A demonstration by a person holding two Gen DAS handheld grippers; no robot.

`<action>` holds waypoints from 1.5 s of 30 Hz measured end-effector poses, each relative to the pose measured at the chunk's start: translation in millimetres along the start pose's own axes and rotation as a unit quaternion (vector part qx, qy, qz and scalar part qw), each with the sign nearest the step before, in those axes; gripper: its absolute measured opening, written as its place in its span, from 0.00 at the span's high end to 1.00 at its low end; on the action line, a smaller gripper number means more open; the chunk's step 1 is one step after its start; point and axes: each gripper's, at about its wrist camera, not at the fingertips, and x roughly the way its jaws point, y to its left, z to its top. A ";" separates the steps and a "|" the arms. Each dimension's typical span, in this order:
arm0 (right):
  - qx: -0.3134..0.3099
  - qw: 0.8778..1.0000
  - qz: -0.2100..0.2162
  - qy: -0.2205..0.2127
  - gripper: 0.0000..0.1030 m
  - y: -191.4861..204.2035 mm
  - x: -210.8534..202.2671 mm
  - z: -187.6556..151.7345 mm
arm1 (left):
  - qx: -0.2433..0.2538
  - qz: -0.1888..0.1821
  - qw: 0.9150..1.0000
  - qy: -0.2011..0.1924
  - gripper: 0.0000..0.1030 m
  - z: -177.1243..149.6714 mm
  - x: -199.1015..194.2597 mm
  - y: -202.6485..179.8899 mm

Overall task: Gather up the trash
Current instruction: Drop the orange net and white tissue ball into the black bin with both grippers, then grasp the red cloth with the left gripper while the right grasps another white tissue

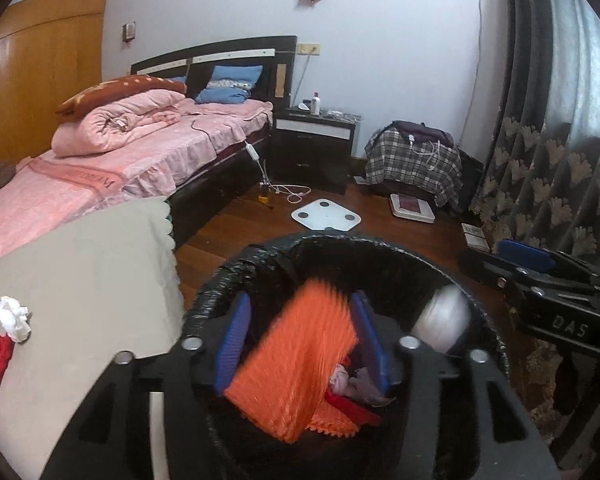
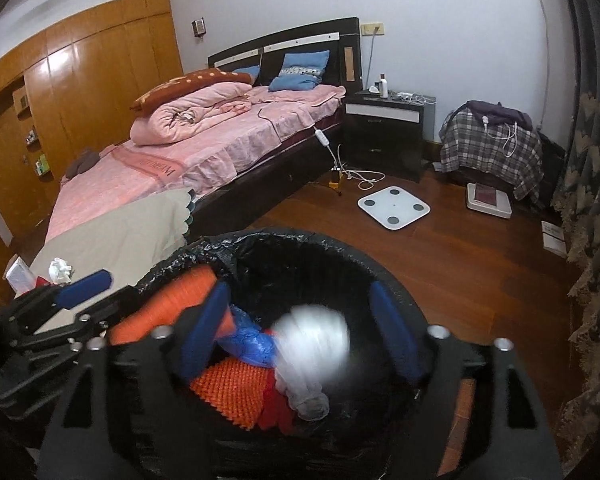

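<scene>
Hovering over the black-lined trash bin (image 1: 340, 248), the left gripper (image 1: 304, 340) has its fingers spread, the blurred orange foam sheet (image 1: 296, 356) between them apparently loose and dropping; it could catch on the rim and fall outside. In the right wrist view the right gripper (image 2: 300, 336) is released too, a blurred white wad (image 2: 312, 344) falling inside. A crumpled tissue (image 2: 60, 270) waits on the beige bench (image 2: 128, 232), and the bin's bottom is hidden.

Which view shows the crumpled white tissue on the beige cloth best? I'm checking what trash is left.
The left wrist view: the tissue lies unobstructed on the beige cloth. In the right wrist view the tissue looks smaller, right beside the left tool's blue finger.
</scene>
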 end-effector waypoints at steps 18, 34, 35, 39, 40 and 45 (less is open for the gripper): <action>-0.029 0.998 0.051 -0.010 0.06 69.9 -2.0 11.3 | -0.049 0.139 0.988 -0.049 0.17 -18.2 -76.4 95.0; -0.099 0.985 0.138 0.003 0.06 201.2 31.3 21.1 | -0.096 0.254 0.961 -0.043 0.17 -65.0 -125.4 193.2; -0.104 0.984 0.143 0.002 0.06 210.3 34.1 21.6 | -0.101 0.259 0.960 -0.043 0.17 -67.5 -127.2 199.5; -0.115 0.981 0.159 0.004 0.06 241.0 45.8 23.4 | -0.119 0.280 0.952 -0.040 0.17 -78.5 -132.4 228.5; -0.117 0.980 0.162 0.005 0.06 246.5 48.4 23.2 | -0.122 0.284 0.950 -0.040 0.17 -80.0 -132.6 232.6; -0.130 0.975 0.178 0.012 0.06 282.4 66.8 20.0 | -0.136 0.303 0.943 -0.034 0.17 -90.6 -131.7 263.5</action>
